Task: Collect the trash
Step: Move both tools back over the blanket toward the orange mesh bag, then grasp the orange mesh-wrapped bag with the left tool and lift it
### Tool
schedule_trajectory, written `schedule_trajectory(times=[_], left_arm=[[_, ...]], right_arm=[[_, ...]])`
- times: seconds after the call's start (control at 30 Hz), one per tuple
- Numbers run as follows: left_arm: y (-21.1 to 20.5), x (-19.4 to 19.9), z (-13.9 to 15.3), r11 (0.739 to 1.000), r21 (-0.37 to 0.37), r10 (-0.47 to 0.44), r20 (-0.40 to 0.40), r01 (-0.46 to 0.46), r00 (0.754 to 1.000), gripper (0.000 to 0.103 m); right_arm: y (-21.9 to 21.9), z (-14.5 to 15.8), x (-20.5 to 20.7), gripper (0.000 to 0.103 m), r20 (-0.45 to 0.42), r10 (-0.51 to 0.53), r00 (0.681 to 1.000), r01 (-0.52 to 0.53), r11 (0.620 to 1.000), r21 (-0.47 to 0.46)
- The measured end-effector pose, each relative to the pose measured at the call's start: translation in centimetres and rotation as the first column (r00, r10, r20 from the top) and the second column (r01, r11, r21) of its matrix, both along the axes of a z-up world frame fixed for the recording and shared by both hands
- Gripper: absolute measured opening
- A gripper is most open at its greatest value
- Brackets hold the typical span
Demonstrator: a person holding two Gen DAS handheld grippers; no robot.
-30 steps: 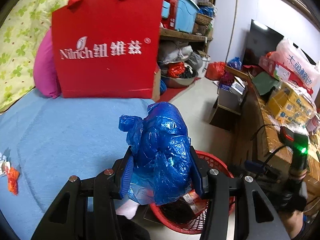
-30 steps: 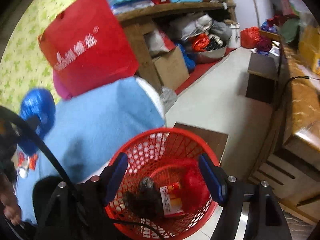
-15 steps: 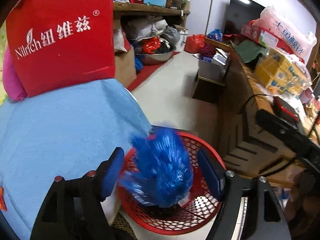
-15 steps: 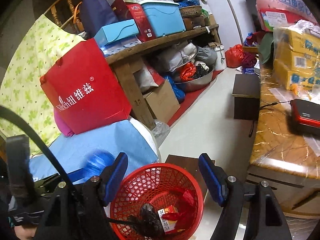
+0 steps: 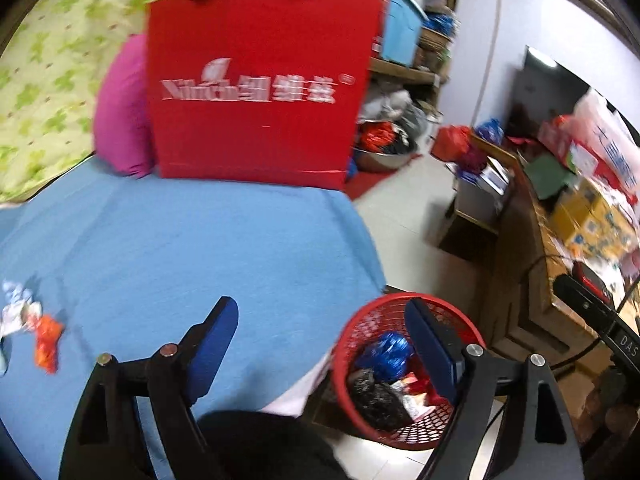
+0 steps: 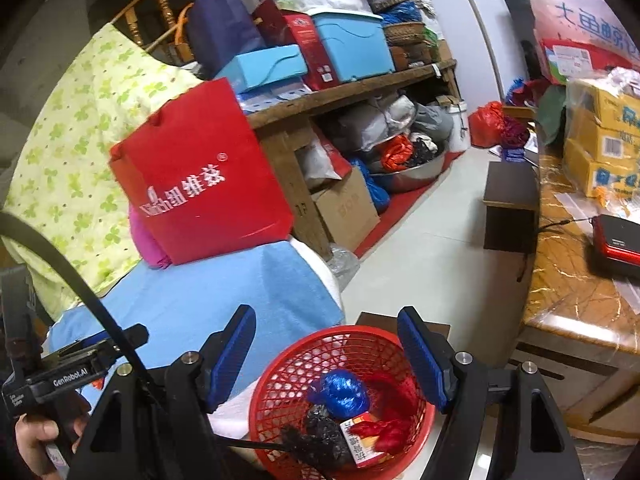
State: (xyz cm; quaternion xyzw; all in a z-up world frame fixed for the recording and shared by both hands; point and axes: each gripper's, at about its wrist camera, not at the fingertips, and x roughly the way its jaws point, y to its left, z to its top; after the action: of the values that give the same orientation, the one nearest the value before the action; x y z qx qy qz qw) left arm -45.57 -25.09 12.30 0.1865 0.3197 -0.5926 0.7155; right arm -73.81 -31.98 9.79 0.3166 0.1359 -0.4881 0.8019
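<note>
A red mesh basket [image 5: 468, 320] [image 6: 280, 376] stands on the floor beside the blue-covered bed [image 5: 180, 248]. The crumpled blue plastic bag [image 5: 386, 354] [image 6: 340, 394] lies inside it on black and red trash. My left gripper [image 5: 320, 332] hovers over the bed's edge, its jaws opening with nothing between them. On the blanket at far left lie an orange wrapper [image 5: 46, 342] and a white wrapper [image 5: 16, 312]. My right gripper [image 6: 330, 350] stands open and empty above the basket. A hand [image 6: 32, 440] holds the left gripper's handle in the right wrist view.
A red paper bag [image 5: 256, 84] and a pink pillow [image 5: 120, 108] sit at the bed's far end. Cluttered wooden shelves [image 6: 340, 92] stand behind. A marble-topped counter [image 6: 568, 280] with boxes runs along the right. White floor [image 6: 420, 248] lies between.
My left gripper opened and dropped the blue bag into the basket, then swung left back over the bed. My right gripper rose, so the basket sits lower in its view.
</note>
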Motion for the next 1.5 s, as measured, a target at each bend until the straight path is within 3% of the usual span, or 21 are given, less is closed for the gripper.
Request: schedule_trajectory(times=[0.2,0.43,0.63,0.9,1.17,1.33,1.5], left_arm=[[3.8,2.9,1.4,0.993,-0.042,0.114,-0.006,-0.114,0.994,0.086],[8.5,5.1,1.2,0.972,-0.031,0.233,0.028,-0.233,0.972,0.086],[13.1,9.5,-1.2,0.928,0.009,0.372,-0.007,-0.372,0.928,0.086],[15.1,16.0,-3.7,0.861,0.051,0.508,-0.072,-0.505,0.859,0.086],[11.5,18.7,-5.1,0.872,0.095,0.479,0.03,-0.48,0.877,0.086],[11.0,19.9,-5.4,0.868,0.102,0.488,0.005,-0.486,0.873,0.086],[10.5,20.8,-5.6,0.864,0.108,0.492,0.031,-0.492,0.87,0.086]], right_arm=[[1.3,0.2,0.6,0.076,0.016,0.044,0.999,-0.044,0.999,0.001],[2.7,0.0,1.3,0.077,0.033,0.102,0.994,-0.102,0.995,-0.009],[2.7,-1.0,3.7,0.077,0.014,0.152,0.988,-0.152,0.988,0.027],[3.3,-0.6,7.8,0.077,-0.045,0.221,0.974,-0.221,0.975,0.013],[1.8,-1.3,7.7,0.077,-0.037,0.192,0.981,-0.19,0.981,0.039],[1.0,-1.7,7.0,0.077,-0.024,0.164,0.986,-0.162,0.985,0.053],[0.2,-2.9,7.8,0.077,-0.021,0.177,0.984,-0.175,0.981,0.085]])
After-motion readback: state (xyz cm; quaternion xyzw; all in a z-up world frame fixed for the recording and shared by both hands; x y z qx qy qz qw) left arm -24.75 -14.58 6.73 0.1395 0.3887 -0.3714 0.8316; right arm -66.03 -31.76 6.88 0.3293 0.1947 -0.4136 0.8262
